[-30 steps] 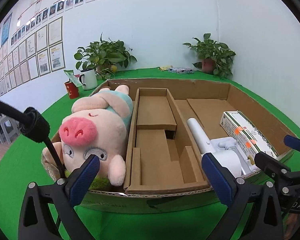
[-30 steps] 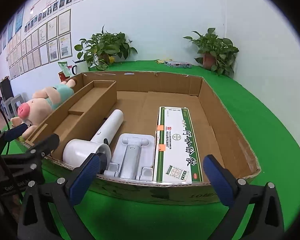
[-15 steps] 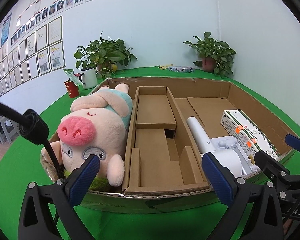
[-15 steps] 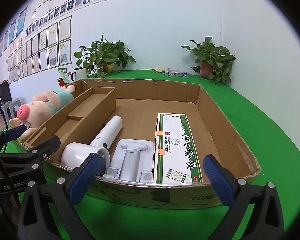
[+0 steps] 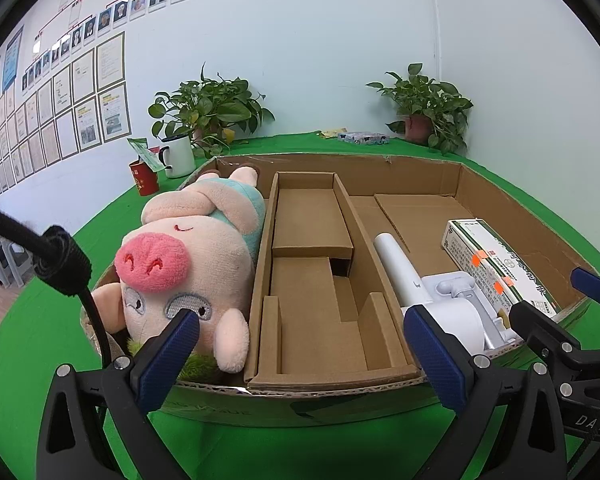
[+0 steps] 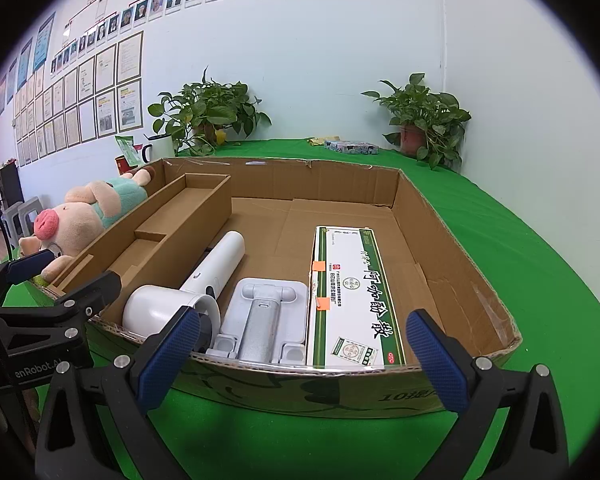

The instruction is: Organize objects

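A wide shallow cardboard box point(image 5: 360, 166) point(image 6: 452, 240) lies on the green table. Along its left side rests a pink plush pig point(image 5: 192, 256) point(image 6: 88, 212). A cardboard insert point(image 5: 312, 276) point(image 6: 172, 232) fills the middle. To its right lie a white hair dryer point(image 5: 420, 280) point(image 6: 204, 280), a white stand point(image 6: 264, 316) and a green-and-white carton point(image 5: 496, 264) point(image 6: 352, 292). My left gripper point(image 5: 300, 360) hangs open just before the box's near wall, holding nothing. My right gripper point(image 6: 302, 358) is open too, before the near wall by the carton.
Two potted plants point(image 5: 208, 112) point(image 5: 428, 108) stand at the back wall. A white mug point(image 5: 178, 156) and a red cup point(image 5: 144, 178) sit behind the box's left corner. A small patterned packet point(image 5: 362, 138) lies at the back. A black cable point(image 5: 40, 252) crosses my left view.
Both grippers have drawn back and risen slightly from the box, staying open. The things in the box have not moved.
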